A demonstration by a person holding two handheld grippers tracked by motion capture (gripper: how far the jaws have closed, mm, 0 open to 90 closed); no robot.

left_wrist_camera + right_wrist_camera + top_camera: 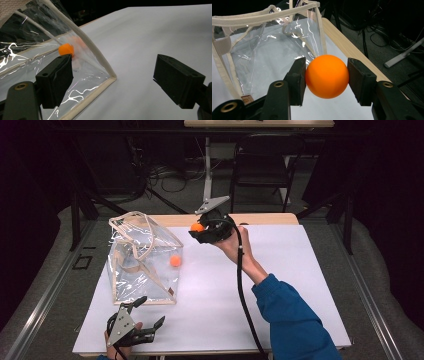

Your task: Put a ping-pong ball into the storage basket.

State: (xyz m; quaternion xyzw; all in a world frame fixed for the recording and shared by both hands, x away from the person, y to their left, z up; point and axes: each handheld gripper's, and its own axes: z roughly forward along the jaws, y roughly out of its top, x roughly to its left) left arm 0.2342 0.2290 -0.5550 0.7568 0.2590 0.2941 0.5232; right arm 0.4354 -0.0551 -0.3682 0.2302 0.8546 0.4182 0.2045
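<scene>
Pinching a smooth, round orange ball (327, 76) between its two blocky black pads, the right gripper (200, 231) is closed on it from both sides and holds it up in the air, just past the far right corner of a clear bag (142, 262). That ball has a matte plastic look with a soft sheen, and it sits squarely between the flat inner faces of the pads. The bag is a boxy tote of glossy see-through film that crinkles and throws white glints, edged with cream fabric binding and fitted with looped cream handles at its open top. It stands on the white counter (280, 285), a smooth flat sheet with a pale wooden edge along the far side. A second orange ball (175, 261) lies inside the bag near its right wall. The left gripper (145, 316) rests low at the near edge of the counter, just in front of the bag's bottom seam, its jaws spread wide with nothing between them. A person's blue sleeve (292, 317) reaches in from the near right.
</scene>
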